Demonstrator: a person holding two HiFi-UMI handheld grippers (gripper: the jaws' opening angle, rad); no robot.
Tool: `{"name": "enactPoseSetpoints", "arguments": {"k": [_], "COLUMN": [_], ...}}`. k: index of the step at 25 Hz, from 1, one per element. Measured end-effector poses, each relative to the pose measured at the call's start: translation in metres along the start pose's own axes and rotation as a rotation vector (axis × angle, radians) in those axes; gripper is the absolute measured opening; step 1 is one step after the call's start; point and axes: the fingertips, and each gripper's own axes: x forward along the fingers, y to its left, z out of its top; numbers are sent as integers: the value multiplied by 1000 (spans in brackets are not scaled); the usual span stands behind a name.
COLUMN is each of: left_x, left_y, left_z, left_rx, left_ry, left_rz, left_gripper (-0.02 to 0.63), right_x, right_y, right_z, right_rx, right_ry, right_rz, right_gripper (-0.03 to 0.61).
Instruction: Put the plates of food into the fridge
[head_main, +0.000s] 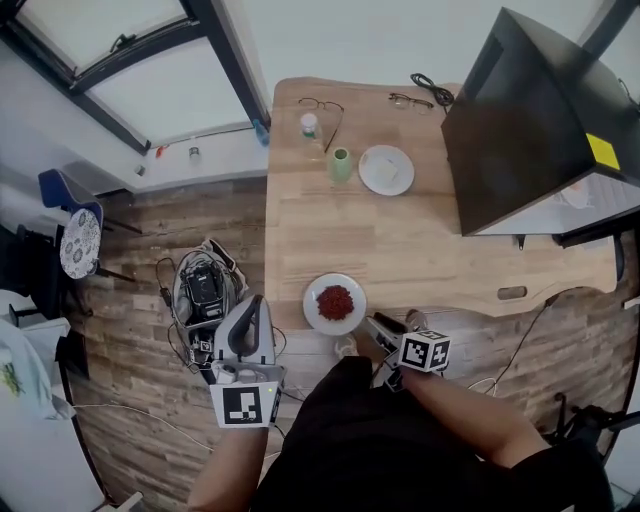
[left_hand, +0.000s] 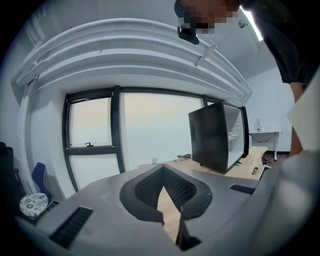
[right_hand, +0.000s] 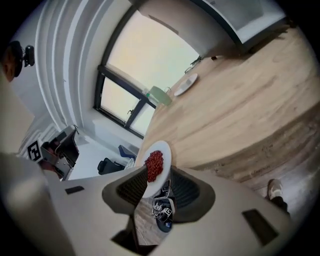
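A white plate of red food (head_main: 334, 302) sits at the near edge of a wooden table (head_main: 400, 250), directly in front of the person standing there. The right tongs (head_main: 380, 326) are low at the plate's right side, just beside its rim. Their jaws stand apart, and in the right gripper view the plate's edge shows in the gap between them with neither pad pressing on it. The left tongs (head_main: 255, 305) hang off the table's near left corner, above the plank floor, tips together and holding nothing. Farther up the table lie a second white plate (head_main: 386, 169) and a green cup (head_main: 340, 164) just beside it, with a small clear bottle (head_main: 310, 125) and two pairs of glasses (head_main: 320, 104) toward the far edge. A black fridge (head_main: 520, 120) stands on the table's right end, its door swung open. On the floor to the left sits an open grey bag (head_main: 205, 290) of dark gear.
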Motion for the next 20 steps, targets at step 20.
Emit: {"name": "enactPoseSetpoints", "arguments": {"k": [20], "left_x": [4], "left_y": [-17], "left_z": [-5], "left_rx": [-40], "left_ry": [55], "left_rz": [-2], "left_gripper": [3], "right_x": [25], "right_y": [5], "right_z": [-14], "right_rx": [239], "right_ry": [96], "right_rz": [124], "right_gripper": [34]}}
